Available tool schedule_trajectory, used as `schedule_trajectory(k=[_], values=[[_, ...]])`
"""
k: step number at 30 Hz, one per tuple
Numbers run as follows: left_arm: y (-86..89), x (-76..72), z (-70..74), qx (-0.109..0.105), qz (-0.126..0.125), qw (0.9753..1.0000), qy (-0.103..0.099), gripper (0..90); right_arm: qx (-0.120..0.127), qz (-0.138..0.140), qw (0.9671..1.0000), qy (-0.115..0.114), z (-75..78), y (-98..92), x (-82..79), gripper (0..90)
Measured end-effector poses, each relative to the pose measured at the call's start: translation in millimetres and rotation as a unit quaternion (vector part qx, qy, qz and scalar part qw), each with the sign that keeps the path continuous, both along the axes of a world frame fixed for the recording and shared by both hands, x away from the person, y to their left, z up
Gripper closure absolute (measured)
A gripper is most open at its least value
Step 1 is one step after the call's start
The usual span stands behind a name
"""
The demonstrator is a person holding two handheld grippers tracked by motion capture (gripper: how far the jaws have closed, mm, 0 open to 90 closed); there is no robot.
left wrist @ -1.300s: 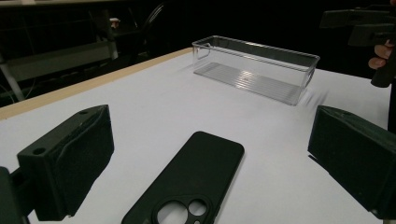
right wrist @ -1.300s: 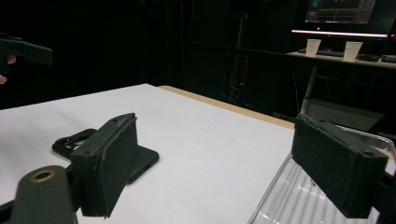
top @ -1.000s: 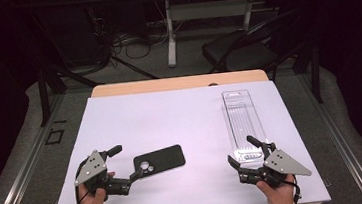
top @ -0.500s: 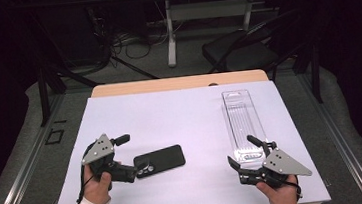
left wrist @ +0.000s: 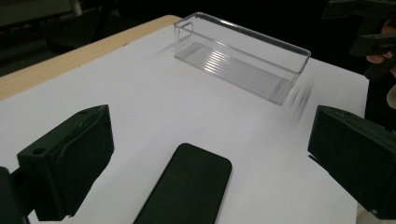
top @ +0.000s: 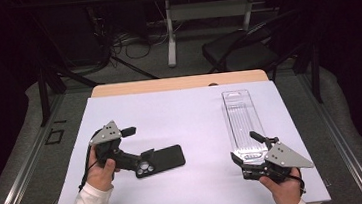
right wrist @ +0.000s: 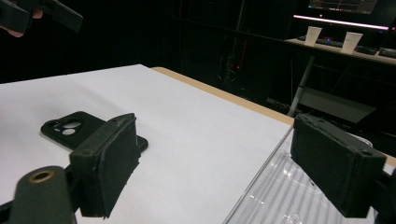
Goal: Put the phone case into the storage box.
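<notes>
Your left gripper (top: 140,146) has lifted and swung in toward the black phone (top: 162,160) since a second ago, and it now hangs over the phone's near-left end with its jaws spread wide, one on each side and neither touching. That phone lies flat, camera side up, on the white table (top: 190,116), left of centre. Your right gripper (top: 246,147) rests unmoved at the near end of the clear plastic tray (top: 243,118) on the right, jaws also wide apart and holding nothing.
</notes>
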State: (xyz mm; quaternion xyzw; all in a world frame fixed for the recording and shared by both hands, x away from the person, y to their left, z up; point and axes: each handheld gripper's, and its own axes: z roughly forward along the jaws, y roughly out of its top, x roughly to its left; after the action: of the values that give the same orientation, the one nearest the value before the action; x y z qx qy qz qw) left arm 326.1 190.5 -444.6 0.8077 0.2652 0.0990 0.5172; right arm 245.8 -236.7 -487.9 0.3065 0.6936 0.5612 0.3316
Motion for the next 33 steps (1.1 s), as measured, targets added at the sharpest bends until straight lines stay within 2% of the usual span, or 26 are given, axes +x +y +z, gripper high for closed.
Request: schedule_trajectory(k=[4, 7, 12, 16, 17, 22, 26, 33], values=[[0.7, 7.0, 0.9, 0.006, -0.010, 0.9998, 0.013, 0.4, 0.006, 0.000, 1.0000, 0.006, -5.7, -0.4, -0.2, 14.2], [0.9, 11.7, 1.9, 0.013, -0.004, 0.9998, 0.016, 0.4, 0.003, 0.000, 0.9999, 0.010, -9.0, 0.5, -0.9, 14.2], [-2.1, 17.2, 3.4, 0.051, -0.008, 0.9983, 0.027, 0.4, -0.006, 0.004, 0.9999, 0.008, -11.8, 4.1, -2.9, 14.2], [-4.8, 20.0, 3.5, 0.084, -0.015, 0.9958, 0.033, 0.4, -0.005, 0.007, 0.9999, 0.012, -14.1, 6.2, -3.6, 14.2], [-6.2, 21.1, 2.5, 0.097, -0.010, 0.9947, 0.034, 0.5, -0.007, 0.008, 0.9999, 0.012, -14.5, 6.2, -3.5, 14.2], [-7.3, 24.3, 0.7, 0.107, -0.009, 0.9935, 0.040, 0.5, -0.005, 0.011, 0.9998, 0.014, -16.1, 7.6, -3.9, 14.2], [-7.3, 28.5, -1.1, 0.099, -0.007, 0.9938, 0.049, 0.5, -0.009, 0.013, 0.9997, 0.017, -17.6, 8.4, -4.0, 14.2], [-9.1, 35.9, -6.3, 0.110, -0.008, 0.9918, 0.064, 0.5, -0.007, 0.013, 0.9997, 0.018, -18.5, 7.7, -3.0, 14.2]])
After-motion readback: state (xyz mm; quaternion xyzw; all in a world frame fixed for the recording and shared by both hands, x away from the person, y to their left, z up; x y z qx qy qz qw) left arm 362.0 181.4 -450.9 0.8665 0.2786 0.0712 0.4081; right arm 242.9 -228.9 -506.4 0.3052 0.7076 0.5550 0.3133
